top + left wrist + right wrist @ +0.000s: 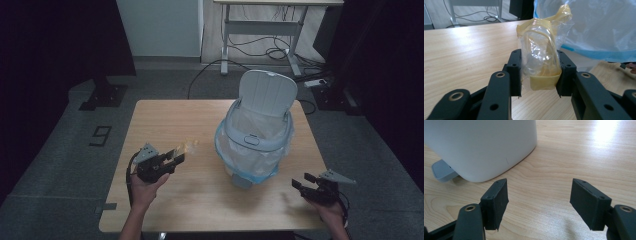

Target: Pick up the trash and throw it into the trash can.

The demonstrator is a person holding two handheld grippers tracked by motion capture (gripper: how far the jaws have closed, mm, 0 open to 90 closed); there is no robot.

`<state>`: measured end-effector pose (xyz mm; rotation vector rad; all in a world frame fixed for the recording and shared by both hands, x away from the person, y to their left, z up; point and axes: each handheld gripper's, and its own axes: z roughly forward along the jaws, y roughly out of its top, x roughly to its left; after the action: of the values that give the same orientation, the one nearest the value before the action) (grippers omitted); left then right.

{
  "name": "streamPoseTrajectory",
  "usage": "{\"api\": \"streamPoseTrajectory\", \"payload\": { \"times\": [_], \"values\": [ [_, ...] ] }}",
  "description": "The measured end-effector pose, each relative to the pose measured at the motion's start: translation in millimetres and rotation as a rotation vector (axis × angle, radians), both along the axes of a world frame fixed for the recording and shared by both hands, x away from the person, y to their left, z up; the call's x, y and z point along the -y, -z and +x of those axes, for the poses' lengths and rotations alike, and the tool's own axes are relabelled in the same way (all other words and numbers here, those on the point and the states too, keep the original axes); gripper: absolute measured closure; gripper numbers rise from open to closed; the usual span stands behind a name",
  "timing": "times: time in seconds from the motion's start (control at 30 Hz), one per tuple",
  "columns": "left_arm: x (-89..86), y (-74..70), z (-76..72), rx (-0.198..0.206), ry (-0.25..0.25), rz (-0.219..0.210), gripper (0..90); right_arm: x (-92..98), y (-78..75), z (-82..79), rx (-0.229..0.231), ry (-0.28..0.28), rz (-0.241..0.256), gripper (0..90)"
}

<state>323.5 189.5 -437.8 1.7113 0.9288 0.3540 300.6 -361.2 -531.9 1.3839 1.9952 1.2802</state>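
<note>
Two grippers sit at the near edge of the wooden table (165, 115). At near right, the right gripper (306, 183) has its jaws spread wide with only bare wood between them. At near left, the left gripper (176, 157) pinches a crumpled yellowish plastic wrapper (541, 55) above the tabletop. Farther off, right of centre, stands a white bin (255, 145) lined with a clear bag (250, 127), its lid (267, 92) raised.
</note>
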Motion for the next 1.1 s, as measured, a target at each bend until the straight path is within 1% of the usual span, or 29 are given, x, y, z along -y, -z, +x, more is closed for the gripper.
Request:
{"api": "streamPoseTrajectory", "payload": {
  "times": [0.2,0.3,0.5,0.63,0.73,0.8,1.0,1.1],
  "values": [
    [0.0,-7.5,-3.1,0.018,0.007,-0.002,62.8,-2.4,2.3,0.8,-0.01,-0.006,-0.011,30.1],
    [0.7,-13.3,-5.4,0.034,0.016,0.0,62.8,-2.5,2.2,0.3,-0.01,-0.003,-0.009,30.0],
    [4.1,-20.4,-7.4,0.049,0.03,0.006,62.8,-1.2,2.9,-0.2,-0.013,0.003,-0.004,30.0],
    [4.5,-26.1,-9.1,0.056,0.037,-0.012,62.8,0.0,2.4,-0.7,-0.012,0.007,0.004,30.0],
    [5.7,-32.6,-10.3,0.069,0.045,-0.025,62.9,0.7,2.4,-0.6,-0.011,0.008,0.006,30.1],
    [7.9,-37.5,-11.3,0.079,0.051,-0.02,62.9,0.9,2.5,-0.5,-0.011,0.008,0.006,30.0],
    [15.3,-53.0,-10.0,0.098,0.079,-0.034,62.9,0.5,3.1,-0.1,-0.014,0.009,0.004,30.0],
    [20.3,-59.5,-8.9,0.107,0.088,-0.028,62.9,0.6,3.1,-0.3,-0.014,0.01,0.006,30.1]
  ]
}}
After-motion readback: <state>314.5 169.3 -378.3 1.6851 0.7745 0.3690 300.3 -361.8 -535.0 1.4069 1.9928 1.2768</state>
